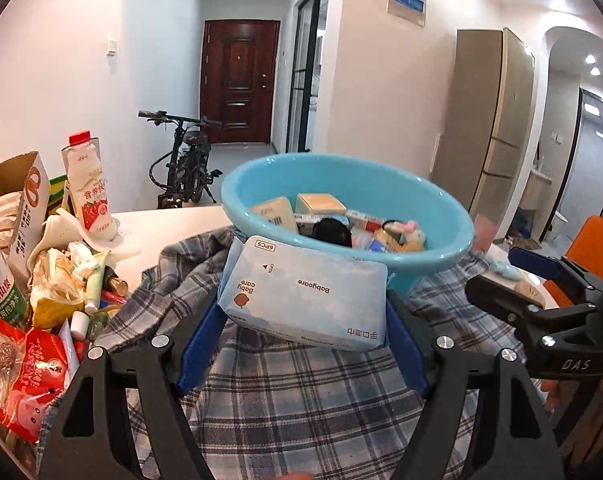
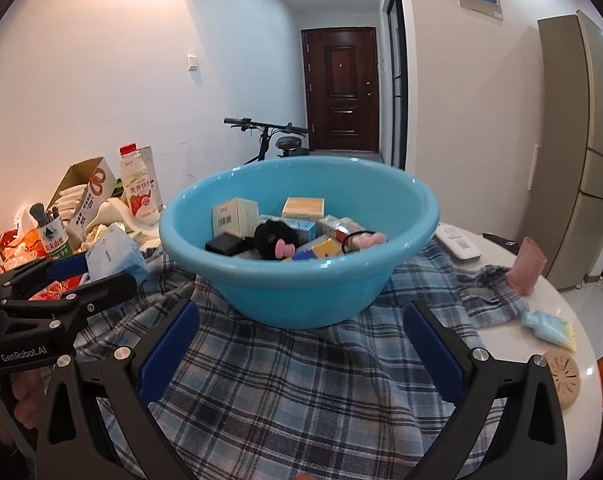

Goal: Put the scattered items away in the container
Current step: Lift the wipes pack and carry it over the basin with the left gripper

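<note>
One Babycare wipes pack (image 1: 301, 300) sits clamped in our left gripper (image 1: 301, 344); next we carry it over the blue basin (image 2: 297, 240), frame centre. Our right gripper (image 2: 297, 356) gapes empty.

Left gripper (image 1: 303, 314) clamping blue wipes pack (image 1: 301, 294), hovering above plaid cloth (image 1: 301, 392), just before blue basin (image 1: 421, 200) holding boxes.
</note>
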`<state>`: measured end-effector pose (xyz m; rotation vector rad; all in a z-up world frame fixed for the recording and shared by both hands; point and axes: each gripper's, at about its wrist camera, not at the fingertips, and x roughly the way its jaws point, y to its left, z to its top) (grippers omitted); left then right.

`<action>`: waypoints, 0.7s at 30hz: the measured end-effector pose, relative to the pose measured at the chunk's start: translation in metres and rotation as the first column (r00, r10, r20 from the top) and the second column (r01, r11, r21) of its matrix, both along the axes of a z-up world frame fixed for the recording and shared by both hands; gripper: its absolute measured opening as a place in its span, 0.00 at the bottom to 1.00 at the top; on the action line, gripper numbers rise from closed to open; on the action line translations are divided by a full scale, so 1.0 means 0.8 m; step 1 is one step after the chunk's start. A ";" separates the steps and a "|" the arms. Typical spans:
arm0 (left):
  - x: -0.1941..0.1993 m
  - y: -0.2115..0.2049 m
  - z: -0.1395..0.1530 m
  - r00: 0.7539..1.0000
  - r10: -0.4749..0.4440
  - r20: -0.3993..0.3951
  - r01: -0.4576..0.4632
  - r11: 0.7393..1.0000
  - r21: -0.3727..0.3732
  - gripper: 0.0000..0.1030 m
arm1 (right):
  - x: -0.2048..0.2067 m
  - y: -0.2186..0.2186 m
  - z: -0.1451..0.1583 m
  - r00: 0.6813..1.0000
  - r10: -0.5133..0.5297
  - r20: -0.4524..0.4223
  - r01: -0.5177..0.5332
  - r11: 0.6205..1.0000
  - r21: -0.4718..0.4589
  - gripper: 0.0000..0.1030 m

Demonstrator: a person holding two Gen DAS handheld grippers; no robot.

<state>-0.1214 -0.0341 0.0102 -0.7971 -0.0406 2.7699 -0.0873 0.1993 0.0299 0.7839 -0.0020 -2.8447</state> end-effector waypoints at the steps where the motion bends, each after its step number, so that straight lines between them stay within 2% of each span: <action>1: -0.001 -0.001 0.002 1.000 0.005 0.000 -0.005 1.000 -0.001 0.73 | 0.001 -0.002 0.007 1.000 -0.007 -0.005 0.007 1.000 0.007 1.00; 8: -0.010 -0.003 0.028 0.999 0.036 -0.017 -0.036 0.999 -0.027 0.73 | -0.003 -0.025 0.050 0.997 -0.060 -0.051 0.064 0.994 0.093 1.00; 21: -0.036 0.006 0.076 0.996 0.060 -0.059 -0.062 0.998 -0.033 0.73 | -0.026 -0.027 0.101 0.993 -0.076 -0.087 0.084 0.992 0.096 1.00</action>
